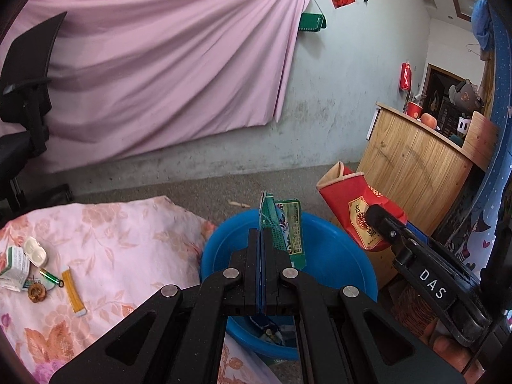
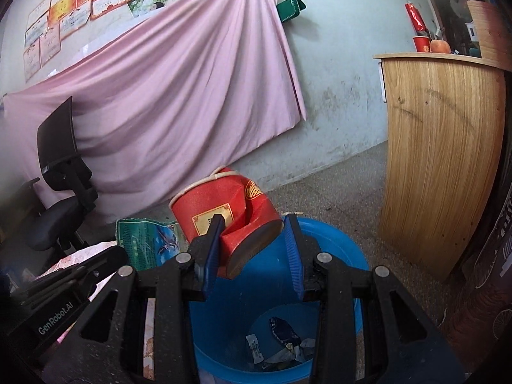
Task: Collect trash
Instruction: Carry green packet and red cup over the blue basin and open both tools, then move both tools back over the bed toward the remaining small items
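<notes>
My left gripper (image 1: 260, 240) is shut on a flat green and blue packet (image 1: 288, 224), which stands upright above the blue bin (image 1: 336, 233). To its right, my right gripper (image 1: 380, 217) holds a crushed red paper cup (image 1: 355, 211) tilted over the bin's far rim. In the right wrist view the cup (image 2: 236, 211) sits between the blue pads (image 2: 211, 256) of the right gripper (image 2: 254, 224), above the bin (image 2: 339, 243). Wrappers (image 2: 281, 342) lie at the bin's bottom. The packet (image 2: 147, 240) and left gripper (image 2: 105, 262) show at the left.
A table with a pink floral cloth (image 1: 112, 240) carries a white-green carton (image 1: 14, 262), a white blister (image 1: 35, 251), a yellow strip (image 1: 73, 288) and small bits. A wooden cabinet (image 2: 441, 160) stands right, a black office chair (image 2: 60, 185) left, a pink curtain (image 2: 176, 96) behind.
</notes>
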